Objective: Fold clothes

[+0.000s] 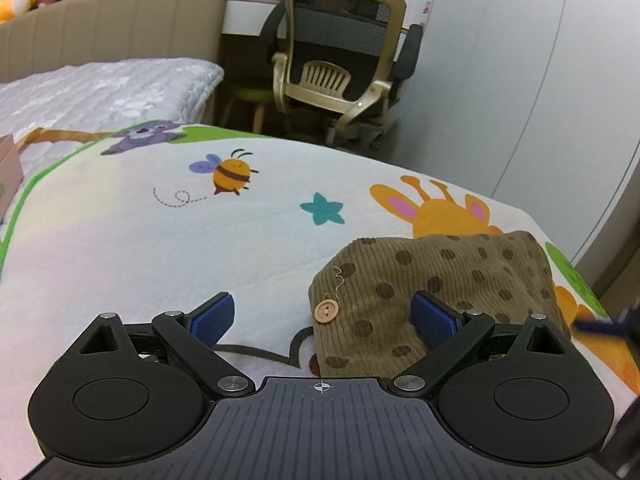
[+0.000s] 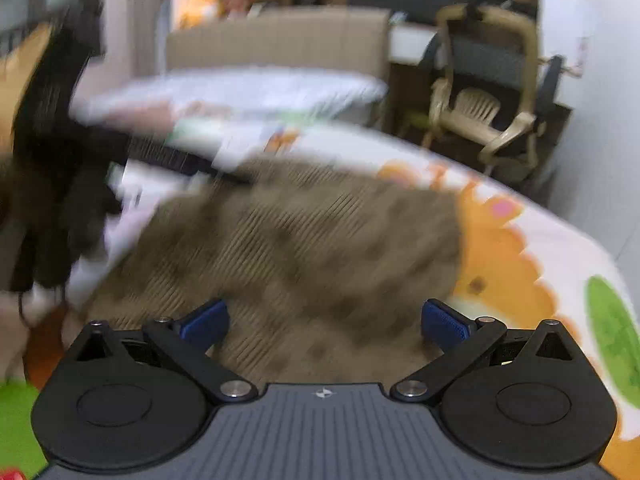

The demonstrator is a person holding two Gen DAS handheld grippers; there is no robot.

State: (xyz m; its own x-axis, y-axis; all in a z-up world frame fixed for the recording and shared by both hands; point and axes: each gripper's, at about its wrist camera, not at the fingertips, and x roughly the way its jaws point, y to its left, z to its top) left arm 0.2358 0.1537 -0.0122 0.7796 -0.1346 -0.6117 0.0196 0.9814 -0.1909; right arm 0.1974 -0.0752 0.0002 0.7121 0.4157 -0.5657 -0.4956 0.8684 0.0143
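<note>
A brown corduroy garment with dark dots and a tan button lies folded on a white cartoon-print mat. My left gripper is open and empty, just above the garment's left edge, its right pad over the cloth. In the right wrist view the picture is blurred by motion; the same garment fills the middle. My right gripper is open and empty above the garment's near part. The left gripper's dark body shows at the left.
An office chair stands beyond the mat's far edge. A bed with a white quilt and beige headboard lies at back left. A pink box sits at the left edge. A white wall runs along the right.
</note>
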